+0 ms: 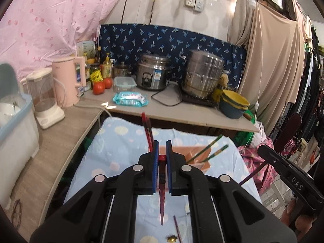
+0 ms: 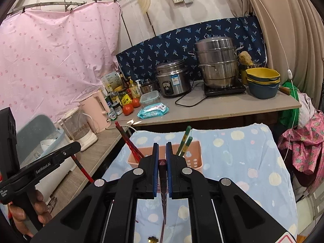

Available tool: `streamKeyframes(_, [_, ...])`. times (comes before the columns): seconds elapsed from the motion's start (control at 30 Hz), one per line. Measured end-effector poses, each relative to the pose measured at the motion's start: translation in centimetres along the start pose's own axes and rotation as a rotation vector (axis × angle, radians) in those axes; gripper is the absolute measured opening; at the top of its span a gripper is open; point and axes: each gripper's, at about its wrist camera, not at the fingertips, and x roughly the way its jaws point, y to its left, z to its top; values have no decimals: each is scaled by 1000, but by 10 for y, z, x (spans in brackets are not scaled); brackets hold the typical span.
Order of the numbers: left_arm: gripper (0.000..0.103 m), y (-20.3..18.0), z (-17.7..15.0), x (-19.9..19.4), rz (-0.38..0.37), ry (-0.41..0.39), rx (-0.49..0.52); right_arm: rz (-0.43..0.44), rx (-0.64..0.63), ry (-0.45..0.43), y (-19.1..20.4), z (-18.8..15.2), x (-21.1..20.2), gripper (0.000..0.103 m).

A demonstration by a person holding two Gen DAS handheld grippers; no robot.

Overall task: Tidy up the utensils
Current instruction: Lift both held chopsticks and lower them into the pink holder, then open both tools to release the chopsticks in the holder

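Note:
A pink slotted utensil basket (image 2: 194, 158) stands on the blue dotted cloth, also in the left wrist view (image 1: 194, 151). Two green chopsticks (image 2: 185, 139) (image 1: 210, 149) lean in its right part and red chopsticks (image 2: 129, 143) (image 1: 146, 129) in its left part. My left gripper (image 1: 162, 147) is shut on a red chopstick (image 1: 162, 198) that points down toward me. My right gripper (image 2: 162, 149) is shut on a dark red chopstick (image 2: 164, 198), held the same way just before the basket. Another chopstick (image 1: 178, 230) lies on the cloth below.
A counter (image 2: 222, 109) behind holds a rice cooker (image 2: 172, 79), a steamer pot (image 2: 218, 62), stacked bowls (image 2: 263, 81), tomatoes (image 2: 128, 108), a wipes pack (image 2: 152, 110) and bottles. Kettles (image 1: 68, 81) and a plastic bin (image 1: 14, 125) stand on the left shelf. Clothes hang at right.

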Motion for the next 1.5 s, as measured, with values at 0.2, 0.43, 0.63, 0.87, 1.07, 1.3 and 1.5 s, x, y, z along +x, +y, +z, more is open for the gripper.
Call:
streamKeyframes(0.2, [7,-13,46,-10,-27,-104,8,20,-3,-90,7,43,-1,7])
streamKeyframes(0.43, [7,-17,96,-2,-8,-198,9,28,23,-179,3,99,8,7])
streamKeyframes(0.63, [7,-11,106,31,13,-184,5,5,53,-187,-6,122,37,7])
streamKeyframes(0.87, [7,-4,86,67,17,-111,-2,-10,33,-112,-4,107,76,7])
streamKeyframes(1.07, [7,2,63,92,20,-41,-11,-11,28,-25,-4,78,107,7])
streamKeyframes(1.3, [7,7,49,107,32,2,-16,-30,6,21,-4,63,124,7])
streamKeyframes(1.5, [7,7,44,110,35,10,-17,-42,-5,31,-4,62,128,7])
